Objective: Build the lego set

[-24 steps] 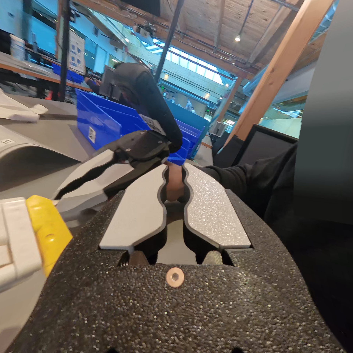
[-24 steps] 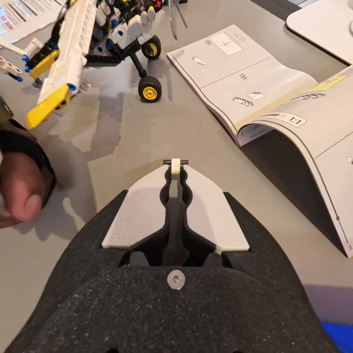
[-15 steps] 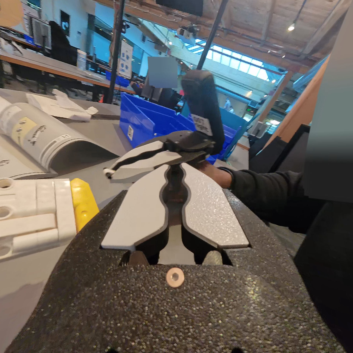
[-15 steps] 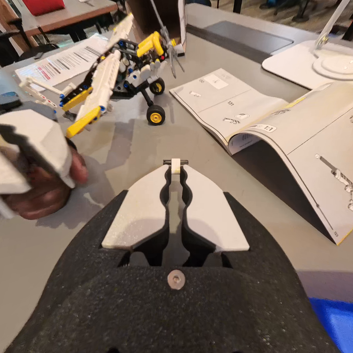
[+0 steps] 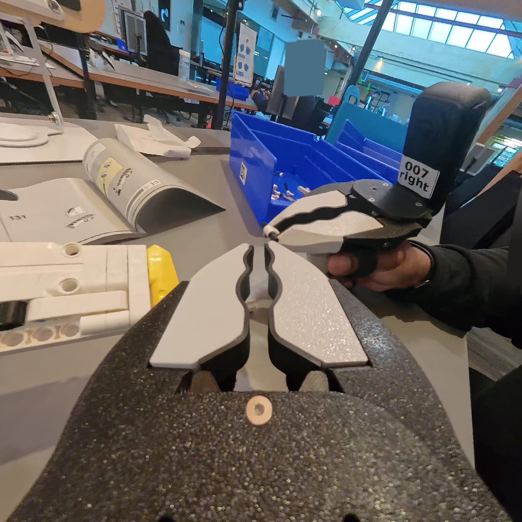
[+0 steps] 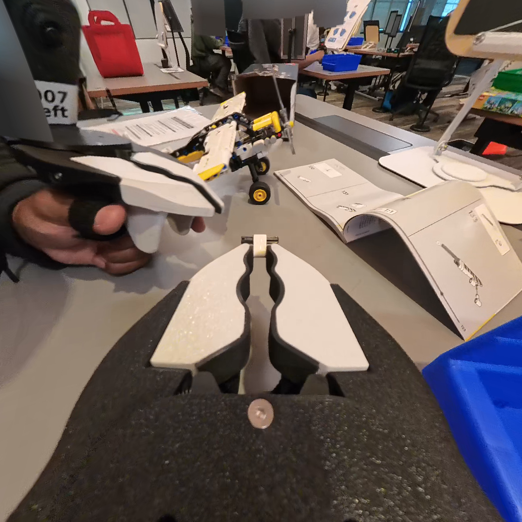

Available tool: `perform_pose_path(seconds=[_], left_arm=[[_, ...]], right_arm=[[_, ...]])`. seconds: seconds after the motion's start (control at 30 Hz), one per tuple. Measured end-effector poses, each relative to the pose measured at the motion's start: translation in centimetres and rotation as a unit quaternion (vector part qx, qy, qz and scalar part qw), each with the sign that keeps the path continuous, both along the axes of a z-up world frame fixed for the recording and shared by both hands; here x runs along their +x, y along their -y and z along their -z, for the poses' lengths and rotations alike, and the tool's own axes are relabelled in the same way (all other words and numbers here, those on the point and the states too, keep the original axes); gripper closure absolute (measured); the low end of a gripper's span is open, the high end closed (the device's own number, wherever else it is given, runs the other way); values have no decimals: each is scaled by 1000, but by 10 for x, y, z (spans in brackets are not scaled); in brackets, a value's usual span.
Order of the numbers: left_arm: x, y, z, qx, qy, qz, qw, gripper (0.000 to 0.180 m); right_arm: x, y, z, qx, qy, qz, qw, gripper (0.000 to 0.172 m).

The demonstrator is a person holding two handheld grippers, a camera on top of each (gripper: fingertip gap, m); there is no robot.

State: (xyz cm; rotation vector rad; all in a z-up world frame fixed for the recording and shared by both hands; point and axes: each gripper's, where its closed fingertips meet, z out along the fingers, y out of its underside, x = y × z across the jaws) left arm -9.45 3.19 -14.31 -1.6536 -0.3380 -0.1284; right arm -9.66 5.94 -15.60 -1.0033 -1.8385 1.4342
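My right gripper (image 6: 260,248) is closed on a small white piece (image 6: 260,246) with a thin black pin (image 6: 246,240) through it. Both pads press its sides, right at the tips. It hangs above the grey table (image 6: 296,226), nearer to me than the white and yellow model plane (image 6: 226,144) and left of the open booklet (image 6: 367,203). A blue bin (image 5: 282,158) with a few loose bits in it stands behind this gripper in the left wrist view.

My left gripper (image 5: 258,248) has its fingers only a sliver apart, and I see bare table through the gap, so it holds nothing. Its tips are just beside the piece without touching it.

Only the tips pinch the white piece, so I judge the hold shallow. I would keep the squeeze steady, move slowly and let nothing knock the pin's ends, since a push there could swivel the piece between the pads.

The pin's long axis lies crosswise to my right gripper's fingers, roughly level with the table, a stub showing on each side. The white piece runs back along the fingers, its rounded end pointing forward. In the left wrist view one pin end (image 5: 273,235) aims down toward my left gripper.
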Motion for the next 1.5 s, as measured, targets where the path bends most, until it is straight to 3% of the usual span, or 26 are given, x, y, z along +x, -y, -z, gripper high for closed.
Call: perform_pose_path(seconds=[0.27,0.63,0.83,1.07,1.27,1.5], left_arm=[[12,-9,10,-25,48,39,998,168],[24,-8,13,-27,110,75,991,168],[28,-7,3,16,169,103,980,169],[28,-5,-2,45,243,123,961,171],[27,-5,2,32,242,112,963,174],[26,-2,5,13,190,93,977,176]], right_arm=[[12,15,6,65,-19,-23,997,164],[11,17,1,69,-42,-12,997,164],[14,19,-6,79,-81,-16,993,164],[17,22,-12,149,-143,-2,978,164],[16,22,-9,146,-135,-2,980,164],[17,24,-7,152,-129,-15,980,160]])
